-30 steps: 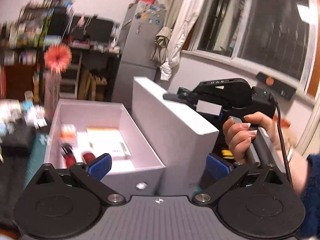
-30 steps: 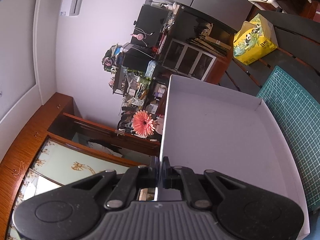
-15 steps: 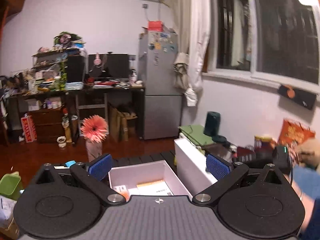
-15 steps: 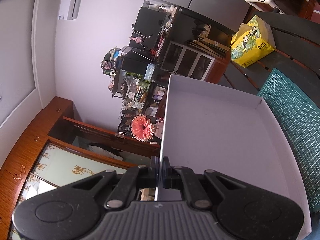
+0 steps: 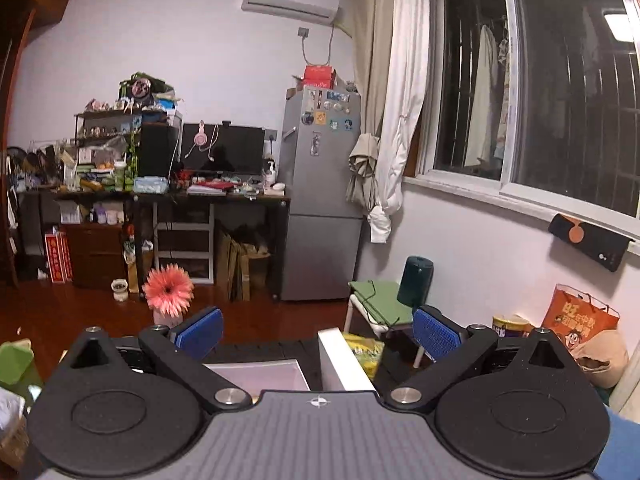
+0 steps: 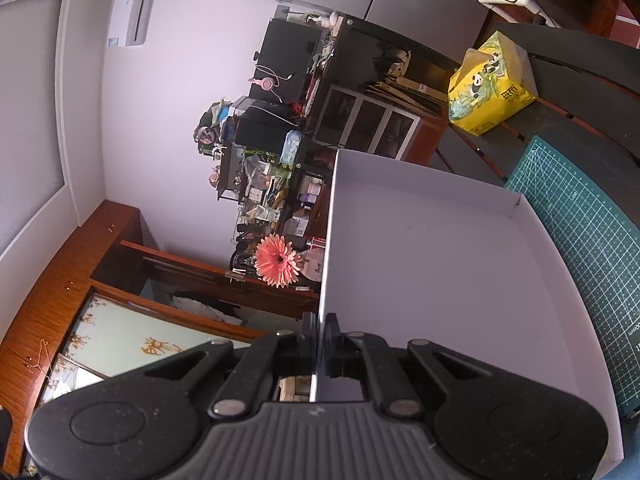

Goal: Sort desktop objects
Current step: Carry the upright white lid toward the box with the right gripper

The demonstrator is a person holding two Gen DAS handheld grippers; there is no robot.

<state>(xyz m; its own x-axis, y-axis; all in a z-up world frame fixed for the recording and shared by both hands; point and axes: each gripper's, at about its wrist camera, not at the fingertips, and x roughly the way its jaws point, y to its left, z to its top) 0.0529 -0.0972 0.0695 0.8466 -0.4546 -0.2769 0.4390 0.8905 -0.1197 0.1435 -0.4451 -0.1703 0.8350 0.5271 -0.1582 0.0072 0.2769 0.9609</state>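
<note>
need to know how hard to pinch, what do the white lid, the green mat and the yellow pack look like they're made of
Lid: probably matte white cardboard; thin folded walls with a seam at the corner, no shine. The right gripper is shut on its edge.
Mat: looks like a rubbery or vinyl cutting mat; dull green with a printed white grid.
Pack: seems to be soft plastic film; glossy, creased wrap with panda print.

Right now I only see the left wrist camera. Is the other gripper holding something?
Observer: Yes, the right gripper is shut on the white lid's edge.
Operator: Is anything in the lid?
Observer: No, its inside is bare.
Operator: What's next to it?
Observer: A green cutting mat, with a yellow panda pack farther off.
</note>
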